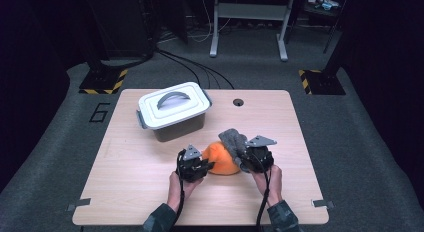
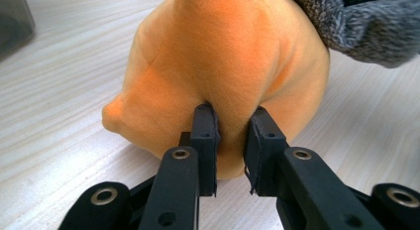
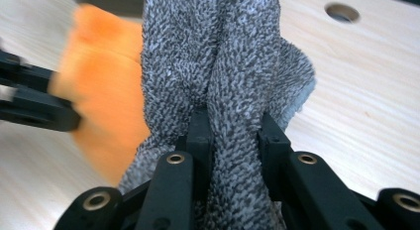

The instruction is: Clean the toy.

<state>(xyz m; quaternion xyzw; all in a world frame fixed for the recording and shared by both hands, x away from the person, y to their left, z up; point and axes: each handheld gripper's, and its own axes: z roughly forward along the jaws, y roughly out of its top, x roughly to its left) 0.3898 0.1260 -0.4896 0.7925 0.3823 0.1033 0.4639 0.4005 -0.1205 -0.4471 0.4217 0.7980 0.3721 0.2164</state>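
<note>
From above, the person is working at the near middle of the wooden table (image 1: 150, 192), the left gripper (image 1: 206, 166) meeting an orange plush toy (image 1: 222, 159) from its left while the right gripper (image 1: 241, 159) is holding a grey knitted cloth (image 1: 234, 140) against its right side, probably to wrap or cover it. A lidded grey box (image 1: 172, 111) is standing well behind, out of the way.

In the left gripper view, the jaws are pinching a fold of the plush toy (image 2: 223, 66), seemingly steadying it; the cloth (image 2: 366, 27) is draping its far corner.

In the right gripper view, the jaws are clamping a bunched ridge of the cloth (image 3: 223, 81), the toy (image 3: 104, 86) lying just beyond, and a cable hole (image 3: 341, 12) showing in the tabletop.
</note>
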